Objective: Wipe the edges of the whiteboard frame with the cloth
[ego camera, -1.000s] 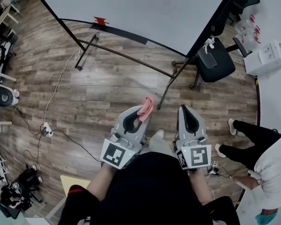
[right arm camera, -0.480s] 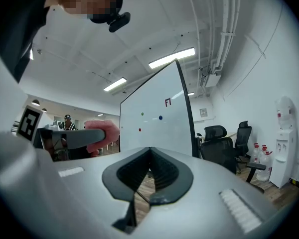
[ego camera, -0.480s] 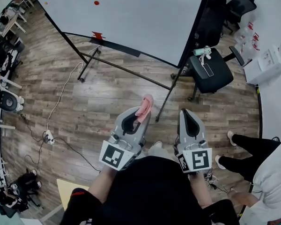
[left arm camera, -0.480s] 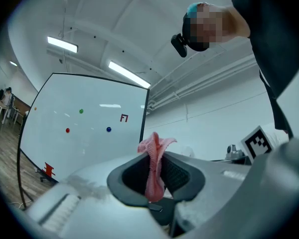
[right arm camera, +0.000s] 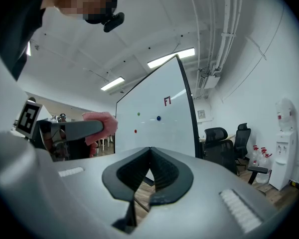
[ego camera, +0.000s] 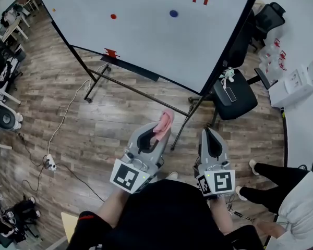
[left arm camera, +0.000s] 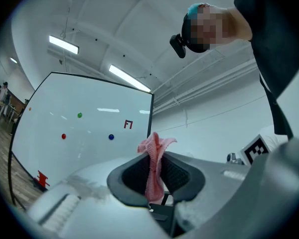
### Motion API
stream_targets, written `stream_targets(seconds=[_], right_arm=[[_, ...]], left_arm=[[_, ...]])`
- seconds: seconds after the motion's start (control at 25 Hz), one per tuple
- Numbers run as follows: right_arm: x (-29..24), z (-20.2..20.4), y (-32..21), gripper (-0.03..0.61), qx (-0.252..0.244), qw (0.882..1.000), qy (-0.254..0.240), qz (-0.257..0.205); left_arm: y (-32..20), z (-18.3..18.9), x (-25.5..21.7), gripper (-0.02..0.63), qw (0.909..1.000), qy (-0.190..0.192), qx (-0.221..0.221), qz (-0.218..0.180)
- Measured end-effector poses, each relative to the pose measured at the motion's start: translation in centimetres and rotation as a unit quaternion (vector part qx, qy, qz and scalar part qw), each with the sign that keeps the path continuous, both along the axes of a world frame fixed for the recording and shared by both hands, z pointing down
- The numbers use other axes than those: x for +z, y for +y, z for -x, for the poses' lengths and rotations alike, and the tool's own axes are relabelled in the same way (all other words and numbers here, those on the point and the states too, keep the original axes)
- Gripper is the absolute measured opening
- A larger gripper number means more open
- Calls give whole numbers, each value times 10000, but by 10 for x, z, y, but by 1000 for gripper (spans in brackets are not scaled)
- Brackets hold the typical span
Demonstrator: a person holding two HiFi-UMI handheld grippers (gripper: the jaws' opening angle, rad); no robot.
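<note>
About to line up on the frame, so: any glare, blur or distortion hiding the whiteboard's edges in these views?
Head view: sharp, evenly lit, whiteboard edges bowed by the fisheye. Left gripper view: faint ceiling-light streaks on the board, cloth sharp. Right gripper view: board small, no glare, dark frame edge crisp.

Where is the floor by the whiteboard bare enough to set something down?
Bare floor spreads below the stand's crossbar, leftward to the cable. Crowded at right: a chair stands by the whiteboard's right edge, a person's legs beyond.
</note>
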State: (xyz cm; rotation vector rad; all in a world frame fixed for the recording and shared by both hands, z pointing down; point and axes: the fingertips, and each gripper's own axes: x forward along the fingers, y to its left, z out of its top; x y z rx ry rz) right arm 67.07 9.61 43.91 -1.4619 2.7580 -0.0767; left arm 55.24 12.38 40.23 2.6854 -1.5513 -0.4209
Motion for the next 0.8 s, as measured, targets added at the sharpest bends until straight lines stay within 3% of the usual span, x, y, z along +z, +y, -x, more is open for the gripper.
stream_targets(seconds=[0.44, 0.8], right_arm=[[-21, 78, -94, 2, 776, 9968, 39, -196], [-32, 85, -116, 2, 1533, 9874, 120, -379]], left_arm=[[-109, 77, -21, 51, 9955, 40, 921, -200], [-161, 75, -58, 51, 9806, -189, 1860, -582]])
